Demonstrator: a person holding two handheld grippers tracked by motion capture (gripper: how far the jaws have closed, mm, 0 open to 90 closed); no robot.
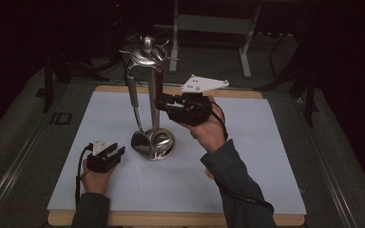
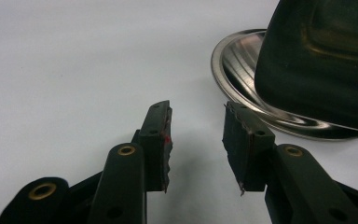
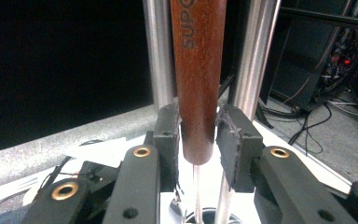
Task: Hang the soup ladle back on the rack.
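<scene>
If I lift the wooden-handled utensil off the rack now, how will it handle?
Probably stiff: the wooden handle hangs straight. Its smooth, rounded wood may slip, since the right gripper grips near its end. The tall rack on its small round base might tip if tugged sideways.

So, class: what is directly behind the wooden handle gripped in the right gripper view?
Behind the wooden handle, which the right gripper clamps, two upright steel rods of the utensil stand show. The handle covers whatever lies between them.
</scene>
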